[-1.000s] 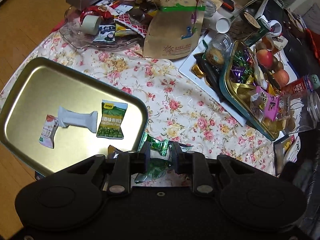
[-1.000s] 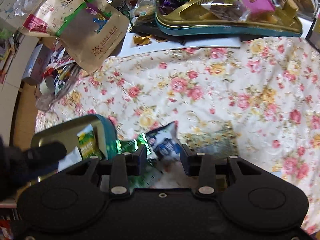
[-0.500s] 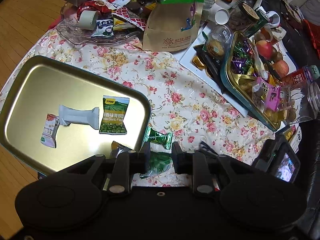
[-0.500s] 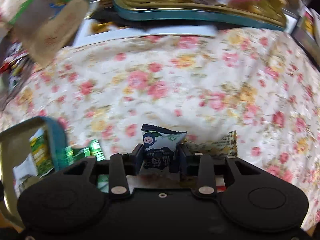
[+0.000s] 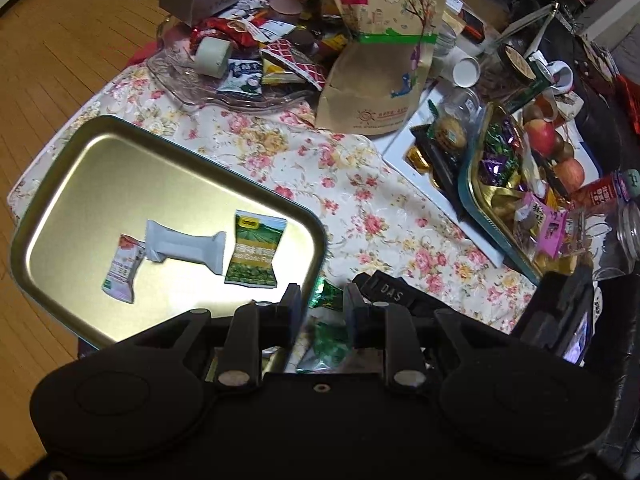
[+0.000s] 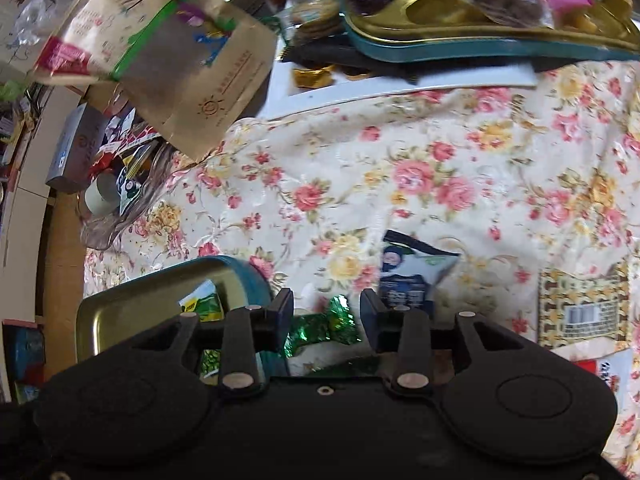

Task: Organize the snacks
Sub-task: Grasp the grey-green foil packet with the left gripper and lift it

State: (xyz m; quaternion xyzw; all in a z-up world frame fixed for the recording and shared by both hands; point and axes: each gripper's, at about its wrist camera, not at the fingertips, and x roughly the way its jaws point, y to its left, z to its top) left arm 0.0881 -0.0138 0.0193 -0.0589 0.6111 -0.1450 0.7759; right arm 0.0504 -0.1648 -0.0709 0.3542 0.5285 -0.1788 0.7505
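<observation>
From the left wrist view, the gold tray point(image 5: 80, 168) sits on the floral-clothed desk point(image 5: 360, 216), holding a green pea packet point(image 5: 256, 254), a white bar point(image 5: 186, 246) and a small pink packet point(image 5: 122, 268). The left gripper point(image 5: 320, 300) hangs just beyond the tray's near corner, fingers spread around a green foil candy point(image 5: 326, 292) without pinching it.

From the right wrist view, the right gripper point(image 6: 326, 312) has its fingers spread, the green foil candy point(image 6: 324, 328) between them beside the tray point(image 6: 132, 300). A blue-white packet point(image 6: 408, 276) lies further from the tray.
</observation>
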